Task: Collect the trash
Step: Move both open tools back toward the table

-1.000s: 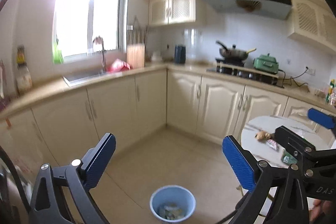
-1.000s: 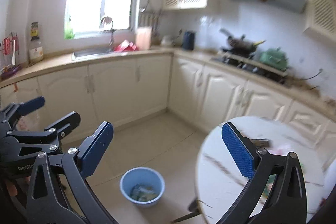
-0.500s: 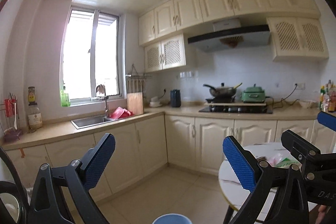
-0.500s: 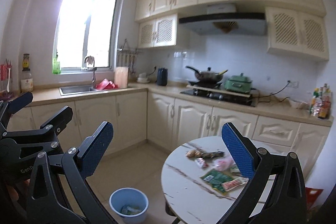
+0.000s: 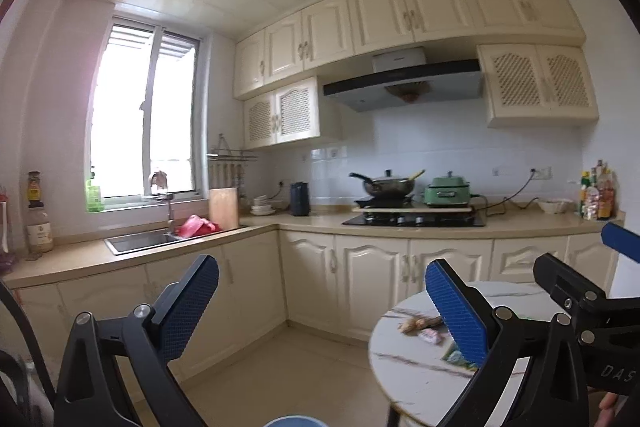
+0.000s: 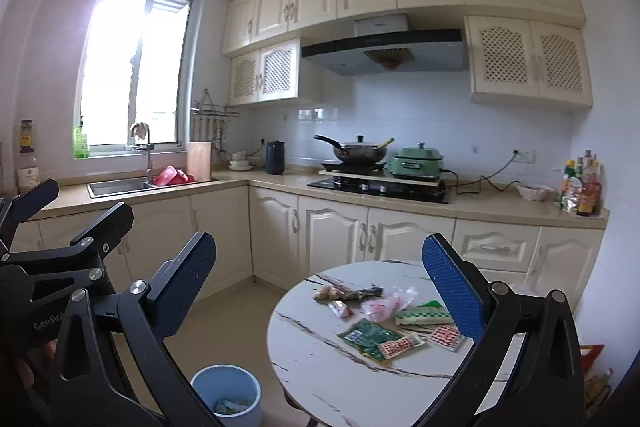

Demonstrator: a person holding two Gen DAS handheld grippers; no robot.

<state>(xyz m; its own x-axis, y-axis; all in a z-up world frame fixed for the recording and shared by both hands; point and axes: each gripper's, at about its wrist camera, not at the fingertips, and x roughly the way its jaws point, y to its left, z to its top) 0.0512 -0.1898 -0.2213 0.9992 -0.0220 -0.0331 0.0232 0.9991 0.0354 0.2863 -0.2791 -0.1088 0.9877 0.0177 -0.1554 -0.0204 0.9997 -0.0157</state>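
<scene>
Both tools were raised and carrying nothing. The left hand-held gripper had its blue pads spread wide with nothing between them, and the right hand-held gripper was likewise parted and empty.

The trash lay in a loose cluster on the round marble worktop at the lower right of the right wrist view: a green packet, two red-printed wrappers beside it, a crumpled clear bag and a brownish scrap towards the far edge. The blue bin stood on the floor just beside the worktop, at the lower centre of that frame, with some waste already in it.

This looked like the approach step, with no piece yet chosen or touched. The next move would probably call for lowering one of the two onto a single wrapper, nipping a flat, thin edge off the smooth top, then carrying it over the bin's rim.
</scene>
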